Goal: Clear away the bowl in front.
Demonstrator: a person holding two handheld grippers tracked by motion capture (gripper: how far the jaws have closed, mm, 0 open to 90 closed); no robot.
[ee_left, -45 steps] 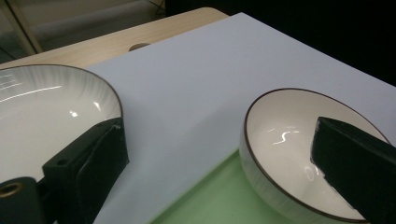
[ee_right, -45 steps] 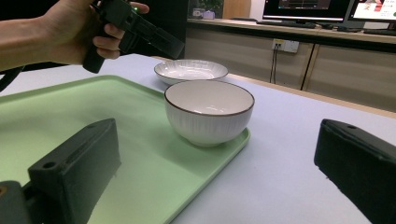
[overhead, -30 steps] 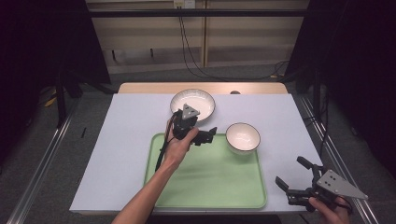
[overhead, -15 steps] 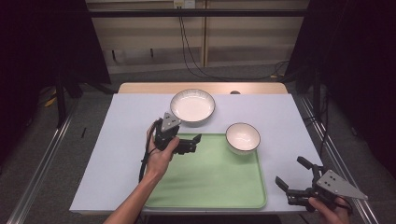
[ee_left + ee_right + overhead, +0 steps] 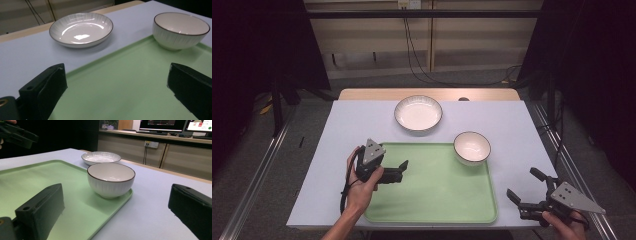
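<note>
On the table: one tray (image 5: 437, 200), one bowl (image 5: 472, 146), one plate (image 5: 418, 112).

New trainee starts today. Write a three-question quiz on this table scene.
1. True or false: the bowl sits on a corner of the green tray.
2. Where does the plate rest? A on the tray; B on the table, beyond the tray.
3. How do the jaws of the left gripper and right gripper stand?

Key: 1 true. 2 B. 3 both open, holding nothing.
</note>
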